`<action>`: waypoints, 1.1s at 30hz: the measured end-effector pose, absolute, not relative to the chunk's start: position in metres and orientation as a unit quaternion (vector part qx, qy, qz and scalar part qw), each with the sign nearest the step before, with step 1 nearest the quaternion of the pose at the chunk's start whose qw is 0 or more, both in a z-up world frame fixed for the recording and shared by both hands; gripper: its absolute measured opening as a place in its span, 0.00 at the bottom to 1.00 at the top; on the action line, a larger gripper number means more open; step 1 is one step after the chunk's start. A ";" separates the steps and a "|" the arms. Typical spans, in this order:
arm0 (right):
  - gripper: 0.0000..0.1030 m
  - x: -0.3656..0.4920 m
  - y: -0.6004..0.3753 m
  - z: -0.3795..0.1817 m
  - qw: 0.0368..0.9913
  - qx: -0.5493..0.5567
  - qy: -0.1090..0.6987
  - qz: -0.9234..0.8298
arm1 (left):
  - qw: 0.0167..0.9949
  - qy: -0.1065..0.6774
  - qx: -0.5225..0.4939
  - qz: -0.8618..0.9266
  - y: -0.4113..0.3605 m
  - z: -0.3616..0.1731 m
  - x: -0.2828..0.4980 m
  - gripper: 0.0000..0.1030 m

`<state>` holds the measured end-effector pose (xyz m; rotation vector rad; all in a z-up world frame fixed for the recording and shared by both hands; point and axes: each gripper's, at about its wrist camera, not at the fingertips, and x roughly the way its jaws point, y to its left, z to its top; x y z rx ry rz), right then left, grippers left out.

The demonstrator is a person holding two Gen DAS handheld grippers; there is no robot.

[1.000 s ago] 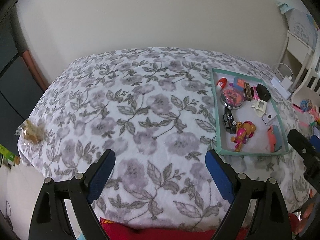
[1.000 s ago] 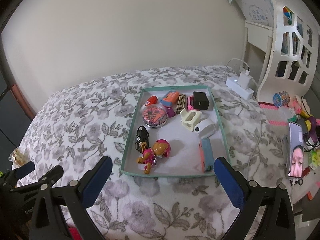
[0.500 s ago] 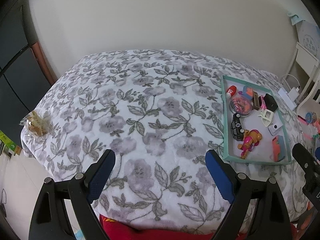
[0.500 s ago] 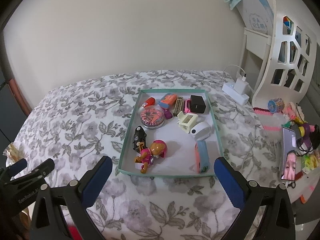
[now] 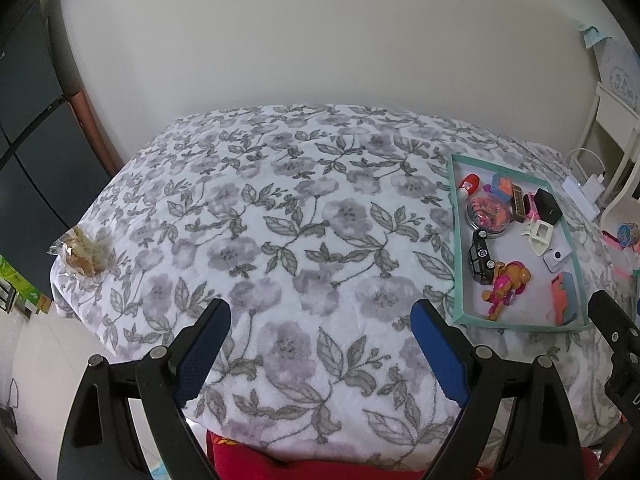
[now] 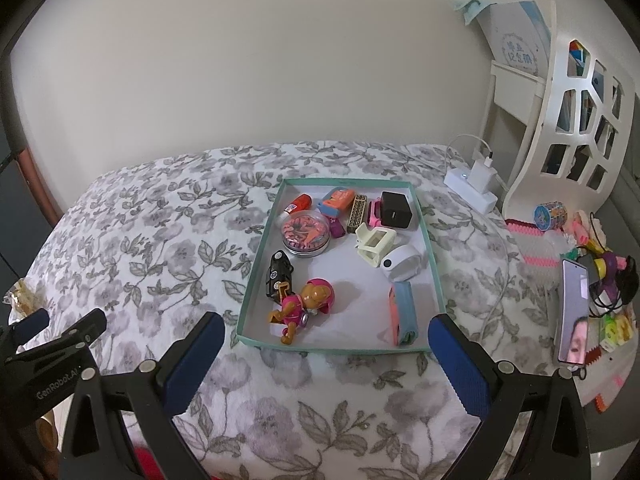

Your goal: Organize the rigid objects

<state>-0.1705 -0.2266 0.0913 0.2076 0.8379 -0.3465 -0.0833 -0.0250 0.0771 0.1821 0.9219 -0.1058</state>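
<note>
A: While both grippers hang over the near edge of the floral blanket [image 5: 280, 220], nothing is held. The left gripper [image 5: 320, 344] is seen with jaws spread wide, only blanket between the blue pads [image 5: 438, 354].

B: Right side?

A: The right gripper [image 6: 324, 354] is likewise spread wide and empty, aimed at the teal tray [image 6: 256, 276]. The tray's near rim is framed between its fingers.

B: Where are the rigid items?

A: All are found inside the tray. A pup figure [image 6: 306, 306] is lying near the front left, touching a black toy car [image 6: 279, 276]. A round tin [image 6: 306, 232] is placed behind the car. A small red bottle [image 6: 298, 203] is seen at the back left corner, a black cube [image 6: 395, 210] at the back right. A white clip [image 6: 374, 242] and a white oval gadget [image 6: 402, 264] are set right of centre. A pink-and-blue case [image 6: 402, 314] is lying along the right wall.

B: Outside the tray?

A: A bagged snack [image 5: 82, 254] is seen at the blanket's far left edge, well apart. A white power strip [image 6: 470, 190] and a phone [image 6: 574, 314] are located to the right.
</note>
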 end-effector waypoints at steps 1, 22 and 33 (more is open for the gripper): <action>1.00 -0.170 -0.227 0.091 0.894 0.100 0.404 -0.167 | 0.890 0.444 0.089 -0.050 -0.025 0.077 -0.083 0.89; 1.00 -0.170 -0.227 0.089 0.892 0.104 0.407 -0.167 | 0.895 0.434 0.095 -0.050 -0.026 0.081 -0.087 0.89; 1.00 -0.170 -0.226 0.088 0.892 0.103 0.408 -0.167 | 0.896 0.430 0.096 -0.051 -0.026 0.082 -0.087 0.89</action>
